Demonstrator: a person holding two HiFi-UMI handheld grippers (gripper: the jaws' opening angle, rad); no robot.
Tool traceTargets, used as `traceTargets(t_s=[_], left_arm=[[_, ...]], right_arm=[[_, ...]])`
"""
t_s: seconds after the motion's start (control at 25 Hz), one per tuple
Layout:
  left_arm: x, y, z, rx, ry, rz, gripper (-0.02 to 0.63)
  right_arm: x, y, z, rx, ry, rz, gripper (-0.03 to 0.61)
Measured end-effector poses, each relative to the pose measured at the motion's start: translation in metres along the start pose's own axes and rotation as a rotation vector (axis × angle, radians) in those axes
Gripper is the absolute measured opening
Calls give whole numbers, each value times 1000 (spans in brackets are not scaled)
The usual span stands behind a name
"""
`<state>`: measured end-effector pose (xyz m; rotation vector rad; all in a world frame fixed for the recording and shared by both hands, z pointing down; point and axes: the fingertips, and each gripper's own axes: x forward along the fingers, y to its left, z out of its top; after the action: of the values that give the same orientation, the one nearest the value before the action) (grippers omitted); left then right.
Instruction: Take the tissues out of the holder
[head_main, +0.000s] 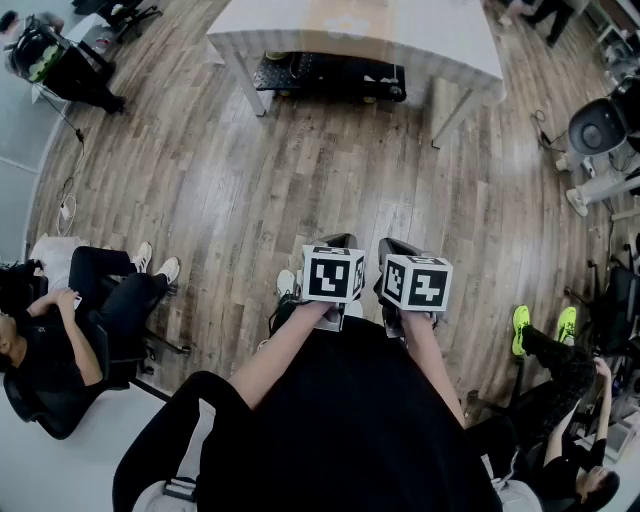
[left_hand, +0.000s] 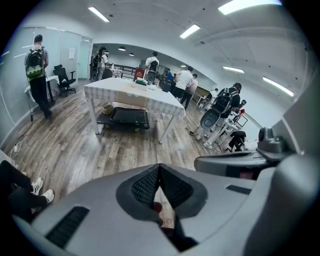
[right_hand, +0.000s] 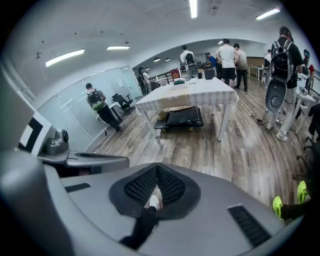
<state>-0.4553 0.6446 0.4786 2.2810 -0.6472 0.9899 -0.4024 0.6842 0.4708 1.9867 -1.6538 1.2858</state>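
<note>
Claws first: the left claw (left_hand: 159, 168) has its 2 jaws pressed together, the ribbed pads meeting at the tips with nothing pinched between them. The right claw (right_hand: 157, 168) is the same, jaws together and empty. In the head view both are held side by side, just apart, in front of the person's body and tilted down toward the wood floor (head_main: 300, 180). The left claw (head_main: 340, 243) and right claw (head_main: 396, 247) each carry a marker cube.

Well away across the floor stands a bench (head_main: 300, 45) with a pale cloth over it. A low black cart (head_main: 330, 75) is parked under it. In the left gripper view a few small things sit on the bench (left_hand: 131, 95) top, too small to tell whether the tissue holder is among them.

A seated person (head_main: 60, 330) is at the left edge of the head view, and another in bright yellow-green shoes (head_main: 540, 325) is at the right. Further people stand round the far side of the bench (right_hand: 186, 96).
</note>
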Motion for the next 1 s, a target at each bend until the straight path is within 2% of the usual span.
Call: traceTargets(t_s=[0.56, 0.84, 1.0], left_arm=[[2, 0, -19, -18, 29, 2, 6], [4, -1, -20, -45, 26, 31, 6], [0, 6, -22, -72, 9, 63, 6]], right_arm=[[-4, 0, -12, 1, 13, 3, 14], [-10, -6, -9, 4, -30, 65, 14], [-7, -1, -5, -37, -55, 141, 15]])
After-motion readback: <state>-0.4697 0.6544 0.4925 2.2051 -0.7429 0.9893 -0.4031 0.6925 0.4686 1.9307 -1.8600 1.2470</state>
